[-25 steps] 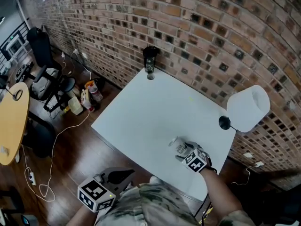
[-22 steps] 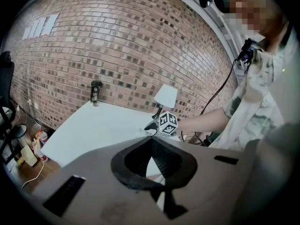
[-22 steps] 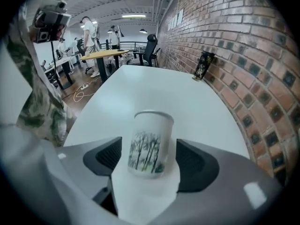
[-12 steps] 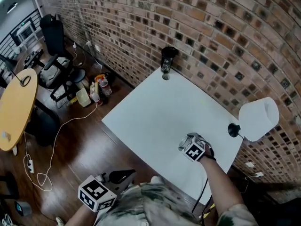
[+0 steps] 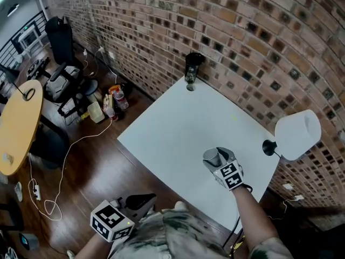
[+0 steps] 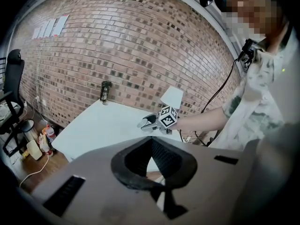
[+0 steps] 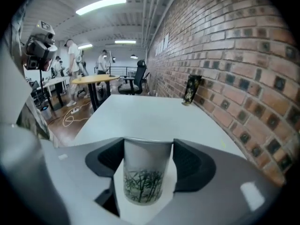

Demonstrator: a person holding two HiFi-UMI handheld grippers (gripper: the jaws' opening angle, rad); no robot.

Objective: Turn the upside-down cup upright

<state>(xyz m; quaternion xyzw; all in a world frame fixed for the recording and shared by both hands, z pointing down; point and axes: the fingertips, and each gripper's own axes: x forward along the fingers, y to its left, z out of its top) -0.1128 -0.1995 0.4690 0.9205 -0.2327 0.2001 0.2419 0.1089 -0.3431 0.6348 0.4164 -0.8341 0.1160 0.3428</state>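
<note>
Right gripper [image 7: 148,146] clamps the upside-down cup [image 7: 144,172]
The bamboo-print cup, base up, sits pinched between the right jaws, which have just been closing, over the white surface's [image 5: 172,128] near right part. The left gripper's [image 6: 151,142] jaws are together and empty.

cup [image 7: 146,172] between right tongs [image 7: 148,145]; lamp [image 5: 294,134] at table [image 5: 172,128] right edge
</note>
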